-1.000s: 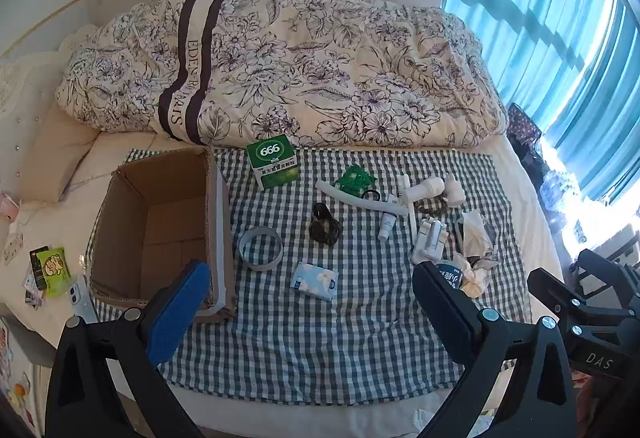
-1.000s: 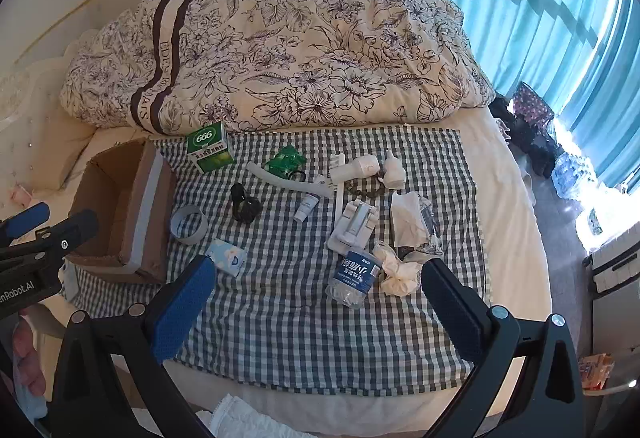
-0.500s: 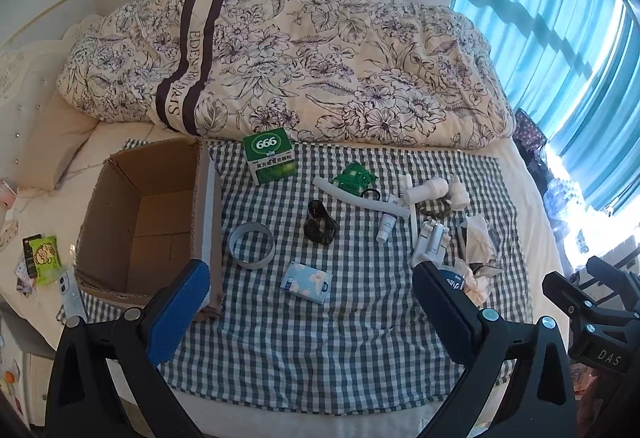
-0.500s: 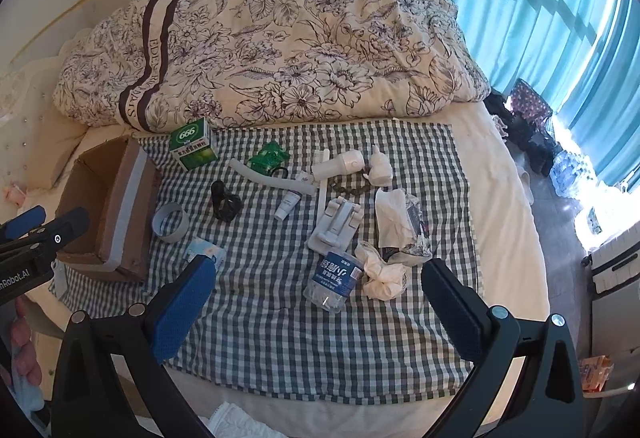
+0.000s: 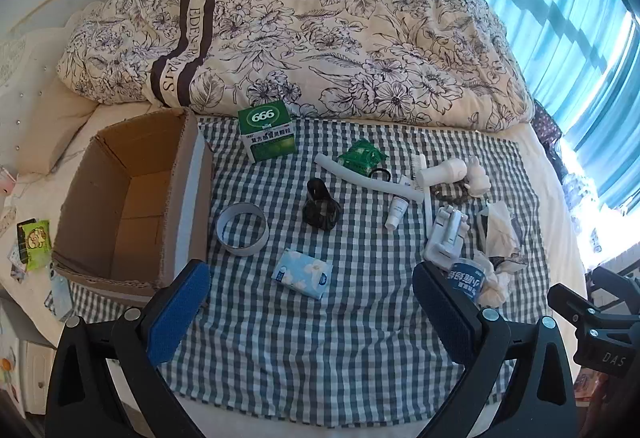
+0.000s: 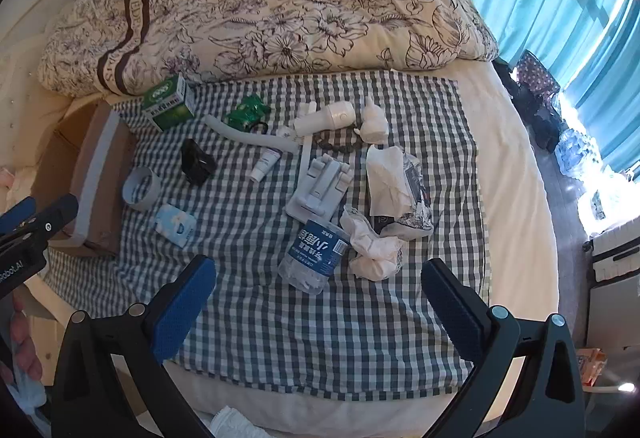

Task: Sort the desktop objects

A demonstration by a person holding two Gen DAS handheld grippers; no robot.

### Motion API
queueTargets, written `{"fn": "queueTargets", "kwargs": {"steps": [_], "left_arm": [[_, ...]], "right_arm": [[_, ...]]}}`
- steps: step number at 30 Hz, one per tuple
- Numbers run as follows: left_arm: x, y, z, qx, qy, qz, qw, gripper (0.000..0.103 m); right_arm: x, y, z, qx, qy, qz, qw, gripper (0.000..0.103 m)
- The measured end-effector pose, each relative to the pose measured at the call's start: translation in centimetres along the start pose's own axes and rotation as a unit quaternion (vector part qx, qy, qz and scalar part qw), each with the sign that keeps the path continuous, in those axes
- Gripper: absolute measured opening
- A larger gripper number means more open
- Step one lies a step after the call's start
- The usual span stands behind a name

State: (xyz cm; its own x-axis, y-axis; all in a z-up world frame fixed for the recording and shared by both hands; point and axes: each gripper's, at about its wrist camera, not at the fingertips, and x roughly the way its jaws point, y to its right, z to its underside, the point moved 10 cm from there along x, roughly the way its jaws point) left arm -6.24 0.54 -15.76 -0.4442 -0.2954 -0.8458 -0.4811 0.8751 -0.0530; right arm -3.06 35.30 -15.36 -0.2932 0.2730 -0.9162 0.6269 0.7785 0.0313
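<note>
On the checked cloth (image 5: 320,338) spread over the near half of the bed, nothing looks sorted yet: the cardboard box (image 5: 132,198) at the left edge of the cloth stands open and, as far as its visible inside shows, holds nothing. All the loose things lie out on the cloth. Nearest the box is the tape roll (image 5: 242,230), with the tissue pack (image 5: 302,274) just in front of it and the dark round object (image 5: 320,208) beside it toward the middle. The green 666 box (image 5: 268,136) stands at the far edge against the flowered duvet (image 5: 320,38). To the right the clutter thickens: a green packet (image 5: 362,158), a curved white tube (image 5: 368,180), a small white squeeze tube (image 5: 396,210), a white folding stand (image 6: 320,186), a water bottle (image 6: 316,254) lying on its side and touching crumpled tissues (image 6: 374,246), with an opened tissue packet (image 6: 400,182) behind them. The left gripper (image 5: 310,318) hovers over the near edge of the cloth with its jaws spread wide and nothing between them; the right gripper (image 6: 316,312) hangs likewise wide apart and empty, above the cloth in front of the bottle. Judging by this, the job is at its very start: every item is yet to be lifted and placed, and the tissue pack and the bottle look like the handiest first picks for each side.
</note>
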Motion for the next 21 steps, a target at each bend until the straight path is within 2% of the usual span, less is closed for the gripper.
{"fn": "queueTargets", "kwargs": {"steps": [6,13,17,21], "left_arm": [[4.8,-1.1,1.7,-0.02,-0.016,-0.032,0.9992,0.103],[12.8,-1.7,5.0,-0.025,-0.049,-0.05,0.9973,0.103],[16.5,-2.6,6.2,-0.035,-0.075,-0.076,0.9937,0.103],[18.5,-3.0,6.5,-0.054,-0.08,-0.082,0.9919,0.103]], "right_arm": [[4.3,-0.1,1.2,0.022,-0.021,0.005,1.0,0.103],[11.2,-0.4,4.3,0.049,-0.069,0.016,0.996,0.102],[13.8,0.0,5.8,0.089,-0.092,0.025,0.992,0.102],[14.9,0.2,6.1,0.12,-0.097,0.031,0.988,0.102]]}}
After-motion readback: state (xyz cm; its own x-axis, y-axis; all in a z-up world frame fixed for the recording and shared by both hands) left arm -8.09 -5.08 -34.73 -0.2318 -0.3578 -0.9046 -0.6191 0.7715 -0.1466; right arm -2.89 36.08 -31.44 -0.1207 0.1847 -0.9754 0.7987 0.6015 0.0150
